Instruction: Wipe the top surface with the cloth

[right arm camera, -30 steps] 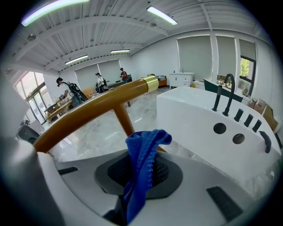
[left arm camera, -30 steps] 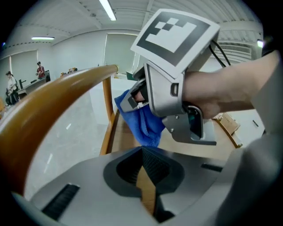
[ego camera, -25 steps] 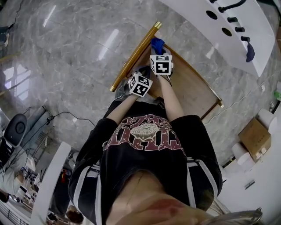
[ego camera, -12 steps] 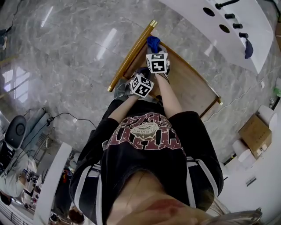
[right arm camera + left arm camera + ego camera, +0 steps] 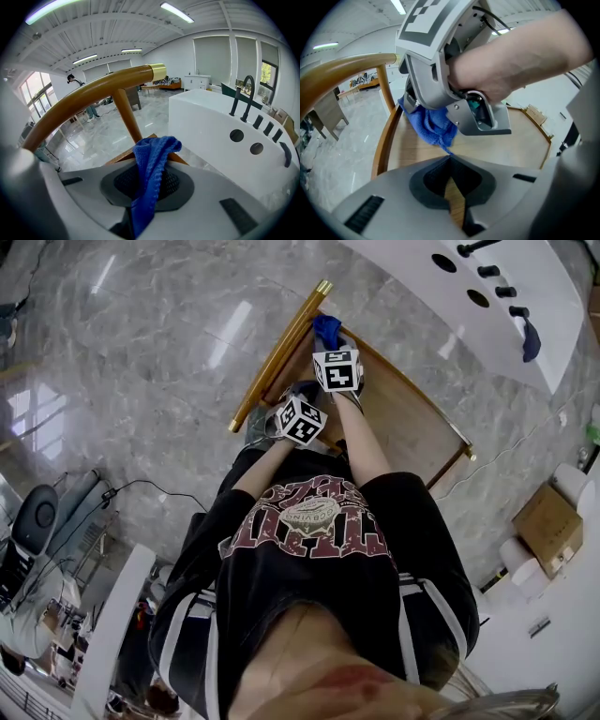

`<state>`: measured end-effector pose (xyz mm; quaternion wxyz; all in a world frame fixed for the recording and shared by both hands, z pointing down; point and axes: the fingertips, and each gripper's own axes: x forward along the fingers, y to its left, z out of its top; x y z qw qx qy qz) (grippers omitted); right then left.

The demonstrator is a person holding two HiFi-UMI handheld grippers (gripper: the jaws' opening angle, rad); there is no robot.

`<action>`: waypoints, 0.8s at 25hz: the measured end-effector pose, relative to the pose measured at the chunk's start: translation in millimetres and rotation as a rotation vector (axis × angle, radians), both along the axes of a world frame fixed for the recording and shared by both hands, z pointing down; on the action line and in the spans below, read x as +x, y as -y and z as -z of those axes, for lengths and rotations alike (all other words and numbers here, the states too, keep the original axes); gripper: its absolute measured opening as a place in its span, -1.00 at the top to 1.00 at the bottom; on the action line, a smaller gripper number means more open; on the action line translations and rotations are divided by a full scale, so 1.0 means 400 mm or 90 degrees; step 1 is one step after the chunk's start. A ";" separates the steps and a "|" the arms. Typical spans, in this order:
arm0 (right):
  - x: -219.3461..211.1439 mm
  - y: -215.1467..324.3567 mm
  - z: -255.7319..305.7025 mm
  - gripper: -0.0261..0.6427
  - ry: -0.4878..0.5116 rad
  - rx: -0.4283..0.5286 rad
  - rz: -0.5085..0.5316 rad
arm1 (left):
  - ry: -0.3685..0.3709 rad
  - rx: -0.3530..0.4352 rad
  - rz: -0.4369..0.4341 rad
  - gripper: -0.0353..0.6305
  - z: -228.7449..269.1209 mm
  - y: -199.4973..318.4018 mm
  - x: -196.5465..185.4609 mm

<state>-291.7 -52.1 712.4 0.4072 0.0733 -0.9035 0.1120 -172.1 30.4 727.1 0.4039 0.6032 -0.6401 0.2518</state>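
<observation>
Grey marble floor point(image 5: 141, 352) lies open round the rimmed wooden top surface point(image 5: 403, 427), with a round golden-brown rail point(image 5: 281, 352) raised along one edge. Right gripper point(image 5: 143, 185) is clamped on the crumpled blue knitted cloth point(image 5: 152, 159) at the corner beside that rail. Left gripper point(image 5: 449, 159), jaws together and empty, hangs just beside it over the wood. A white unit, possibly a bathtub point(image 5: 525, 324), stands apart.

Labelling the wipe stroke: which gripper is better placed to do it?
Right. The right gripper is shut on the blue cloth at the wooden top; the left gripper holds nothing.
</observation>
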 end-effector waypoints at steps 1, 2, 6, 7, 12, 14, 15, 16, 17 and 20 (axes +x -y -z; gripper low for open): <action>0.003 0.003 -0.001 0.73 -0.001 -0.001 -0.001 | 0.003 0.000 0.000 0.75 0.000 0.000 0.000; 0.007 0.005 -0.001 0.73 -0.002 -0.003 -0.002 | 0.003 -0.001 0.002 0.75 -0.001 -0.002 0.000; 0.031 0.011 -0.003 0.73 -0.006 -0.010 -0.011 | -0.007 -0.014 0.012 0.75 -0.003 -0.014 0.001; 0.037 0.014 -0.003 0.73 -0.006 -0.011 -0.014 | -0.008 -0.017 0.010 0.75 -0.003 -0.014 0.001; 0.062 0.023 -0.003 0.73 -0.005 -0.010 -0.028 | 0.009 -0.027 -0.001 0.75 -0.001 -0.015 0.004; 0.074 0.028 -0.003 0.73 -0.006 -0.012 -0.033 | 0.009 -0.028 0.000 0.75 0.004 -0.012 0.005; 0.081 0.031 -0.003 0.73 -0.006 -0.012 -0.035 | 0.008 -0.027 -0.001 0.75 0.007 -0.010 0.006; 0.088 0.034 -0.003 0.73 -0.006 -0.012 -0.037 | 0.009 -0.027 -0.003 0.75 0.009 -0.008 0.007; 0.094 0.036 -0.003 0.73 -0.006 -0.011 -0.039 | 0.010 -0.028 -0.007 0.75 0.009 -0.007 0.010; 0.111 0.042 -0.002 0.73 -0.006 -0.012 -0.046 | 0.011 -0.037 -0.018 0.75 0.005 -0.009 0.021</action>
